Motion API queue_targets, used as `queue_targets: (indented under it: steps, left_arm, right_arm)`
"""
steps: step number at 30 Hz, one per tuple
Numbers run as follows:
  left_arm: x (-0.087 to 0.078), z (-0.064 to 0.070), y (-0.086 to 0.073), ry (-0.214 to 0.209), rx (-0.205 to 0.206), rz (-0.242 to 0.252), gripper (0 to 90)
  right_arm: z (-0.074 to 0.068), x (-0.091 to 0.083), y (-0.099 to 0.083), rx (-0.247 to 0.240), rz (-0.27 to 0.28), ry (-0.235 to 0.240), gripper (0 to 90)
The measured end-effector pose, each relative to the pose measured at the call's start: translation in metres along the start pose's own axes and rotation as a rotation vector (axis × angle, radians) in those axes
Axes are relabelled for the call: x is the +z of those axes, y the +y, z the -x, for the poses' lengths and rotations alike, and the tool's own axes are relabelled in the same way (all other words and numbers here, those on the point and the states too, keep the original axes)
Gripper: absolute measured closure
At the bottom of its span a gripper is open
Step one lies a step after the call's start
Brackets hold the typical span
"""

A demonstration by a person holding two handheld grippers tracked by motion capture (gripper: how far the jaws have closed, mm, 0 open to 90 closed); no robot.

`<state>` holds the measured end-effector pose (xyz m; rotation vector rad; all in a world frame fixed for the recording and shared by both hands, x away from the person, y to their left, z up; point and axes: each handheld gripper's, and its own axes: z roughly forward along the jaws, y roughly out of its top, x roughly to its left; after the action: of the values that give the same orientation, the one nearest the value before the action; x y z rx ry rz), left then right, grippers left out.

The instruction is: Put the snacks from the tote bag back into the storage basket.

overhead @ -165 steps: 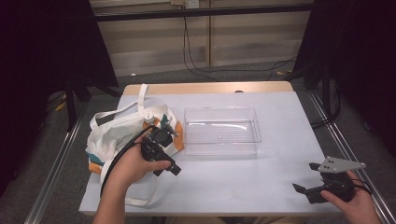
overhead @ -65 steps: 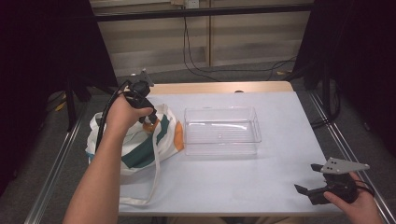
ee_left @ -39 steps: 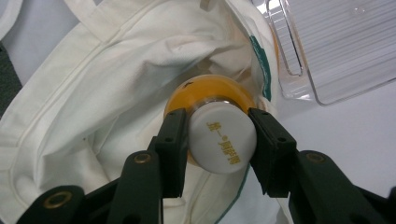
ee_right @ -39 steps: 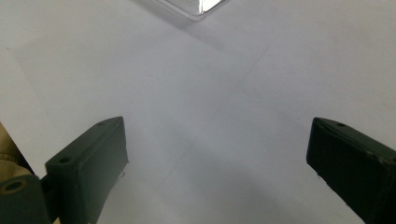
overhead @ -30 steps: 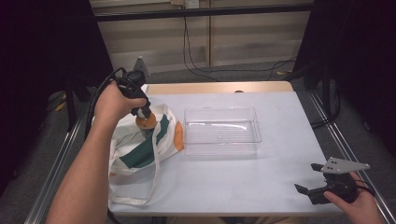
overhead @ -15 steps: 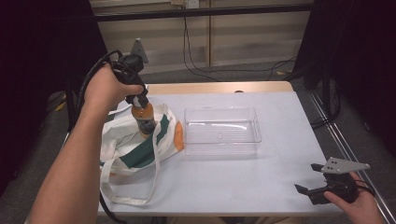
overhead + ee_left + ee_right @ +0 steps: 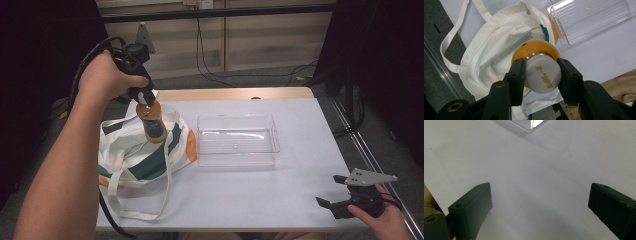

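Progress looks to be about the halfway mark: your left gripper (image 7: 146,99) is clamped on the white cap of the small orange plastic bottle (image 7: 152,122), and the bottle hangs in the air above the mouth of the white cloth tote bag with green and orange print (image 7: 135,155). In the left gripper view the jaws press on either side of the cap (image 7: 543,73), with the bottle's orange shoulder showing just below it and the bag's opening beneath. So the bottle appears clear of the bag, though its lower end is close to the fabric in the high view and you cannot tell whether it touches.

What is left, by my reading, is the carry across to the clear rectangular plastic tray (image 7: 237,150), which sits just beside the bag on the white table (image 7: 260,200) and holds nothing, then the set-down and release.

Your right gripper (image 7: 334,206) rests near the table's near right corner, jaws spread wide, holding nothing, well apart from the tray.
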<state>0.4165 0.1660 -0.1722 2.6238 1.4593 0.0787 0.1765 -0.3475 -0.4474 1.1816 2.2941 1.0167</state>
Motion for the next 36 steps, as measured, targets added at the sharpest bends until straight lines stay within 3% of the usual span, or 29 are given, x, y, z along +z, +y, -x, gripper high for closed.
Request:
queue_targets:
  steps: [15, 20, 36]
  left_arm:
    - [-0.023, 0.010, 0.009, -0.068, 0.027, 0.024, 59.6]
    - [-0.029, 0.018, 0.013, -0.063, 0.048, 0.023, 59.6]
    - [-0.027, 0.046, 0.027, -0.089, 0.112, 0.039, 59.6]
  right_arm:
    - [-0.001, 0.000, 0.000, -0.001, -0.002, 0.003, 4.9]
    - [-0.001, 0.000, 0.000, -0.004, 0.002, 0.002, 4.9]
    - [-0.001, -0.001, 0.000, -0.005, 0.001, -0.001, 4.9]
